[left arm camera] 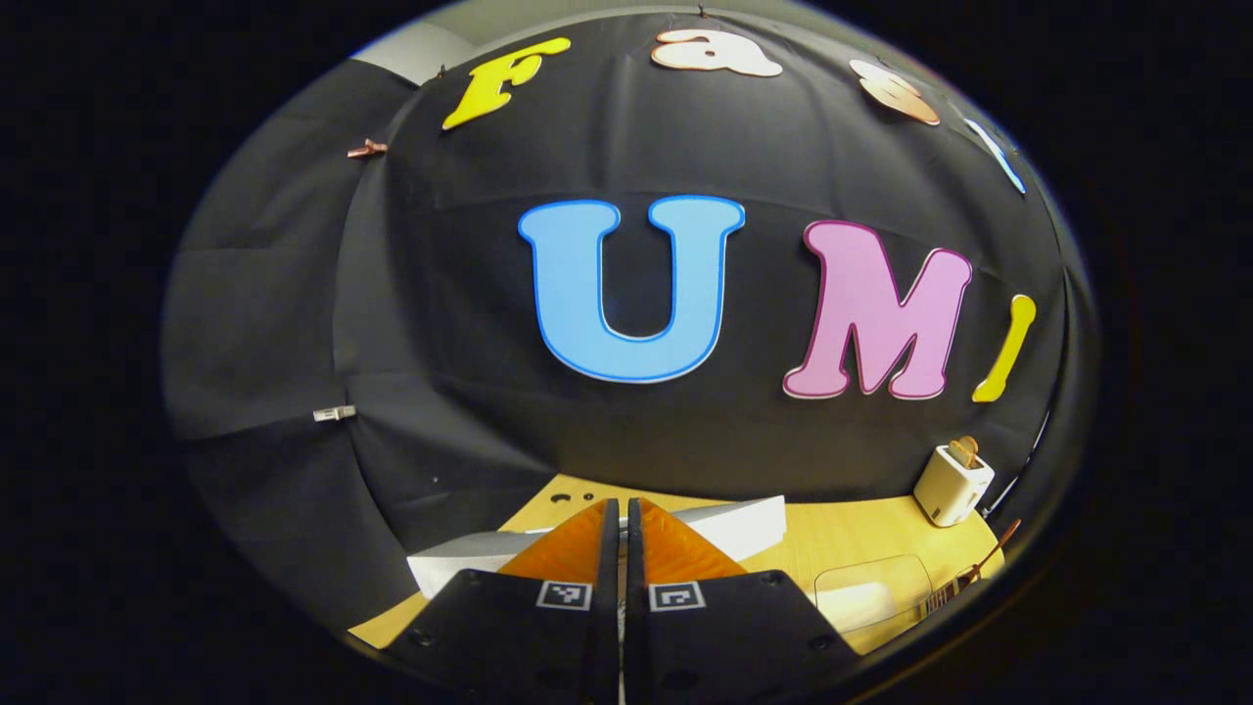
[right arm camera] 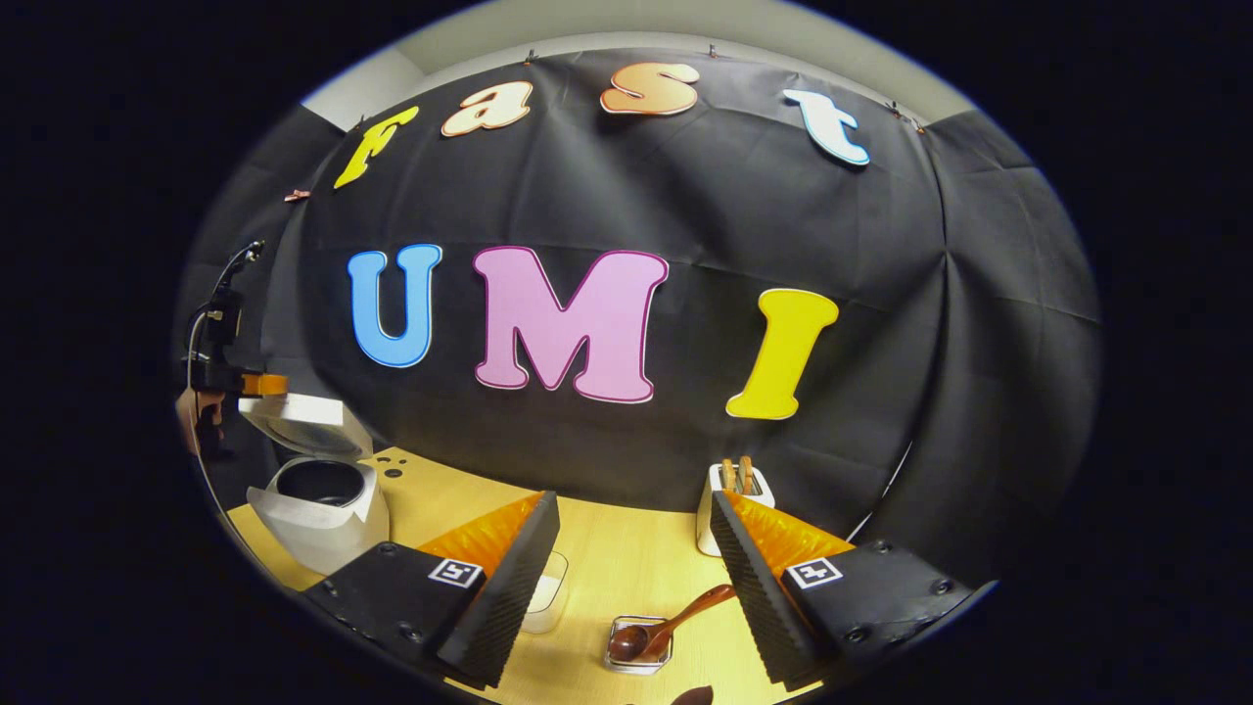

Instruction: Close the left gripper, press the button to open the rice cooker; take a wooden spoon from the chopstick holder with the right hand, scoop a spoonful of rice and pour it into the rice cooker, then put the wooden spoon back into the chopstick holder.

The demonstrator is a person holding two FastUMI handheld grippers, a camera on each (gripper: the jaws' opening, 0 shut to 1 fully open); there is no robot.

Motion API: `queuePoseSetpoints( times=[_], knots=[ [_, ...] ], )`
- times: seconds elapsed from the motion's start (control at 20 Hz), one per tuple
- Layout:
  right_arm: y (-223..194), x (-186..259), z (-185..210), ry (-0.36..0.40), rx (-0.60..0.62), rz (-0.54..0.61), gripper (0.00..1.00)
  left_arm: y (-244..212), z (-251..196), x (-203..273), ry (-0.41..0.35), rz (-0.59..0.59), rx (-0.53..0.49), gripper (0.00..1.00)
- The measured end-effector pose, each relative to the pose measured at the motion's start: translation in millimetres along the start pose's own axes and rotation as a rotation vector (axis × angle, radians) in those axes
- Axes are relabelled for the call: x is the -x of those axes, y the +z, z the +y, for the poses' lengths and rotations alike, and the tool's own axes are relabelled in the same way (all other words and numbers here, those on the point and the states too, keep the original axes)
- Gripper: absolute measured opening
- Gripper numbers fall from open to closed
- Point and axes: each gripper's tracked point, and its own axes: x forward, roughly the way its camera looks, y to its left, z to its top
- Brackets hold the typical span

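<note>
On the table, white rice cooker [right arm camera: 318, 514], lid raised, pot dark inside.

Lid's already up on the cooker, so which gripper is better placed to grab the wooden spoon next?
Right. The right gripper is open with the wooden spoon lying just ahead between its fingers. The left gripper is shut and sits over by the rice cooker.

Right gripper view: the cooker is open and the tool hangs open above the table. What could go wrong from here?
1. Two wooden handles stand close together in the chopstick holder; the open right tool might catch both or tip it.
2. The shut left tool sits just over the rice cooker's raised lid and could knock it down.
3. A spoon lies in a glass dish below and could get bumped.
</note>
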Motion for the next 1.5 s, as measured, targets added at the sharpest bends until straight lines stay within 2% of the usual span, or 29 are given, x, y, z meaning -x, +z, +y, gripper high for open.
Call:
queuePoseSetpoints(
  times=[0.05, 0.1, 0.15, 0.35, 0.5, 0.55, 0.6, 0.65, 0.7, 0.8, 0.95, 1.25, 1.5],
  knots=[
    [-2, 1, 2, 0.016, -0.01, -0.003, 0.96, 5, -2, 1, -0.004, -0.021, -0.006, 0.02],
    [-3, 1, 2, 0.027, -0.023, -0.008, 0.96, 11, -3, 3, -0.005, -0.041, -0.015, 0.09],
    [-5, 1, 0, 0.032, -0.036, -0.011, 0.96, 14, -4, 4, -0.005, -0.06, -0.021, 0.1],
    [-26, -2, -11, 0.025, -0.086, 0.015, 0.96, 30, -10, 11, -0.01, -0.117, -0.037, 0.26],
    [-48, -2, -25, 0.011, -0.126, 0.05, 0.96, 30, -19, 13, -0.025, -0.117, -0.033, 0.57],
    [-56, -2, -29, 0.008, -0.147, 0.062, 0.96, 27, -19, 15, -0.024, -0.113, -0.03, 0.61],
    [-65, -3, -33, 0.007, -0.17, 0.075, 0.96, 27, -20, 16, -0.024, -0.11, -0.025, 0.71],
    [-75, -6, -36, 0.005, -0.192, 0.088, 0.96, 25, -20, 15, -0.02, -0.108, -0.021, 0.75],
    [-84, -7, -38, 0.004, -0.207, 0.101, 0.96, 25, -20, 16, -0.015, -0.106, -0.018, 0.89],
    [-104, -13, -44, 0.001, -0.21, 0.125, 0.96, 19, -19, 17, -0.003, -0.096, -0.009, 0.96],
    [-141, -24, -51, 0.007, -0.201, 0.184, 0.99, 7, -22, 25, 0.003, -0.067, 0.003, 0.96],
    [-207, -54, -53, 0.026, -0.349, 0.298, 0.96, -9, -10, 40, 0.041, -0.01, -0.019, 0.96],
    [-249, -79, -53, 0.06, -0.376, 0.345, 0.95, -17, -5, 56, 0.075, 0.02, -0.062, 0.96]
  ],
)
